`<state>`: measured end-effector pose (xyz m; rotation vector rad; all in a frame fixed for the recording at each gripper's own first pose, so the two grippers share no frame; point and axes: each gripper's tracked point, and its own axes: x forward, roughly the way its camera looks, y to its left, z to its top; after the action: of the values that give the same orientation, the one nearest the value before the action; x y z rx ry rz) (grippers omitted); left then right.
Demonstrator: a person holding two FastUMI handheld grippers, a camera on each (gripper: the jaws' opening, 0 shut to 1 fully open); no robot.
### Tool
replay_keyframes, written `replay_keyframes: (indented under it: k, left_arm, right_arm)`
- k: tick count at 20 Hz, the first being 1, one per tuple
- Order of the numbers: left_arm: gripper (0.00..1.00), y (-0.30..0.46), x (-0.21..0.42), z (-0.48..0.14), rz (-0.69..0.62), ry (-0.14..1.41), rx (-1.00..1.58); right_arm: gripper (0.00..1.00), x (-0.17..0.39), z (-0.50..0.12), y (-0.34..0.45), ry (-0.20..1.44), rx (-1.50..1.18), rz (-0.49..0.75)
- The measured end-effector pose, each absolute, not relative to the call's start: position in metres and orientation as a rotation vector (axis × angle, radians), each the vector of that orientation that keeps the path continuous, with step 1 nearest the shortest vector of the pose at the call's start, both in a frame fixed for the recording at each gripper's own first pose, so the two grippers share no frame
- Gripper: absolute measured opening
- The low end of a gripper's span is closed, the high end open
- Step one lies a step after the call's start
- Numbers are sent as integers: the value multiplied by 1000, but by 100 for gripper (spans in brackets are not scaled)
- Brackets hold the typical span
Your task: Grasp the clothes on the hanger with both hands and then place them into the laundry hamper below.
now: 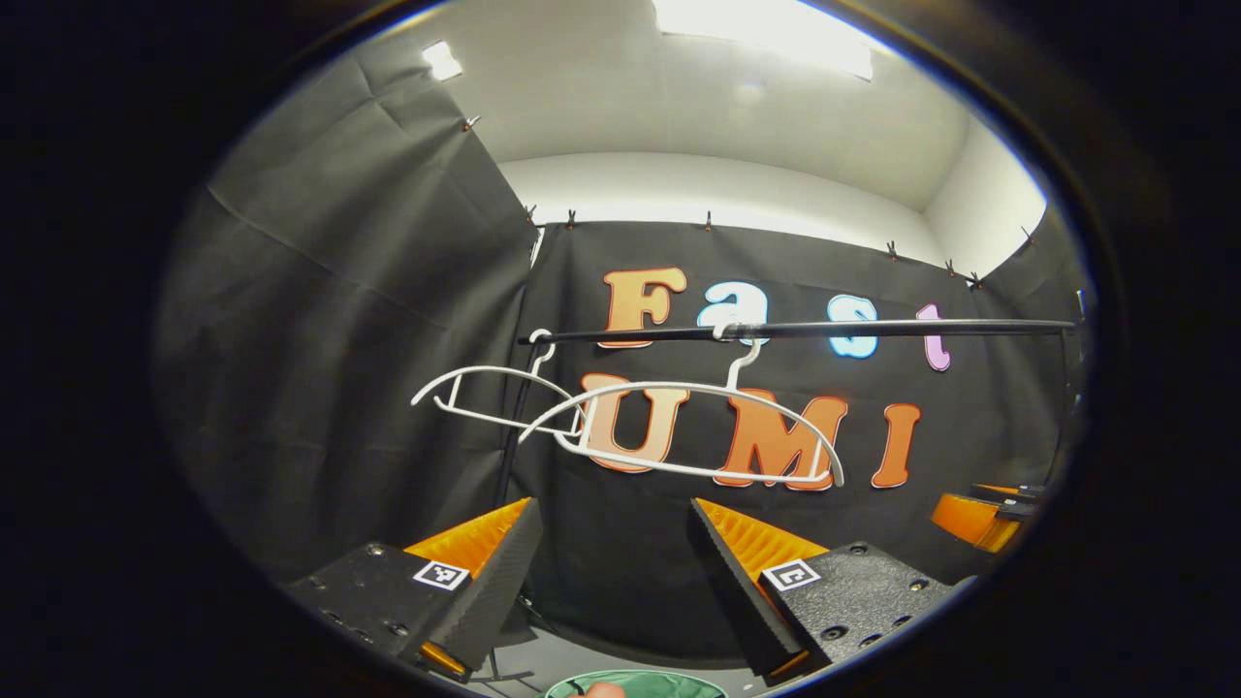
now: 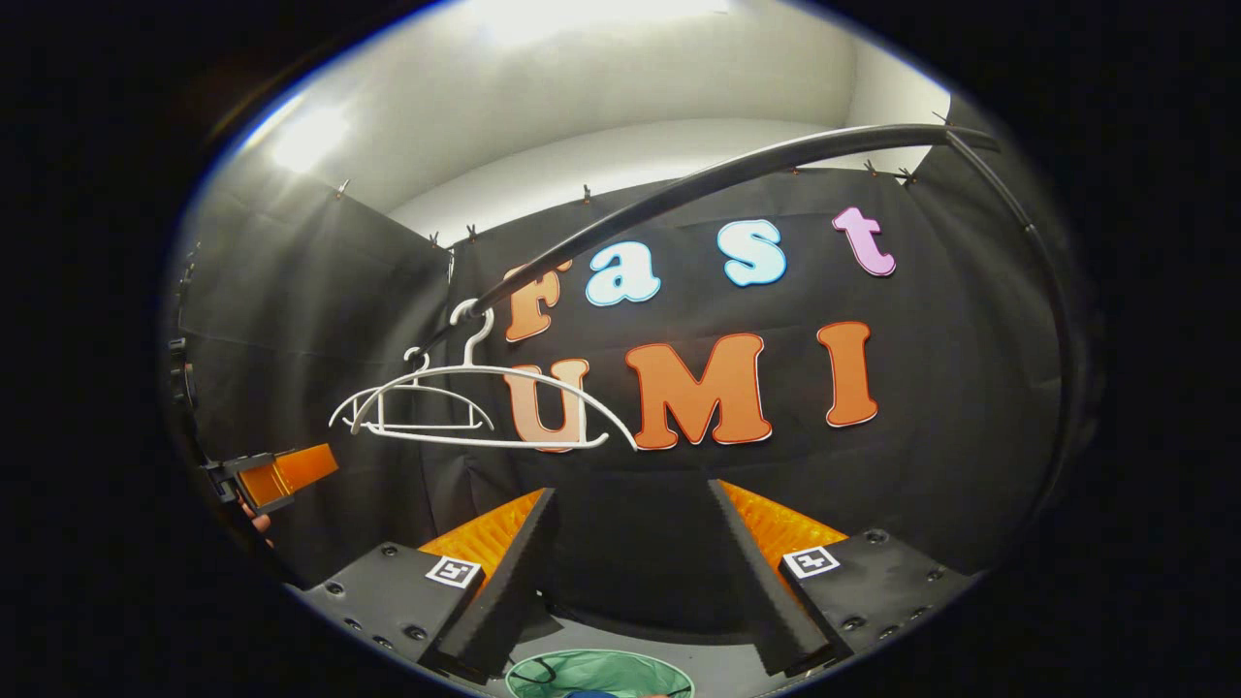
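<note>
Two white hangers hang bare on the black rail: the nearer hanger ahead and a second hanger to its left. My left gripper is open below them, with nothing between its fingers. In the right gripper view the rail arcs overhead, with the front hanger and the rear hanger up to the left. My right gripper is also open and holds nothing. The green laundry hamper sits on the floor under both grippers. What lies inside it is too small to tell.
The right gripper shows at the far right of the left gripper view. The left gripper shows at the left edge of the right gripper view, with a bit of the hand behind it. Black cloth walls close the booth on three sides.
</note>
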<state>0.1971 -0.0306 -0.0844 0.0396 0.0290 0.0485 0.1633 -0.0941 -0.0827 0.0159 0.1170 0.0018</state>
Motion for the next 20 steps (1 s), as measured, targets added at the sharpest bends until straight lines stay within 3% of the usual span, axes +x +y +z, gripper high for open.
replay_keyframes:
  k: [2, 4, 7, 9, 13, 20]
  left_arm:
    - [92, -29, 196, -85, 51, 33, 36]
    - [92, -28, 197, -87, 51, 41, 37]
    - [98, -29, 196, -87, 47, 41, 32]
    - [92, -32, 195, -91, 41, 52, 19]
    - [98, -34, 195, -92, 31, 55, 10]
    - [95, -29, 194, -93, 42, 57, 21]
  right_arm:
    - [89, 164, -85, -95, 124, 20, -2]
    - [98, 164, -85, -96, 128, 24, -6]
    - [98, 162, -88, -95, 135, 33, -9]
    - [98, 162, -93, -90, 149, 50, -2]
    - [98, 162, -96, -85, 154, 57, 4]
    - [98, 163, -98, -84, 157, 47, 3]
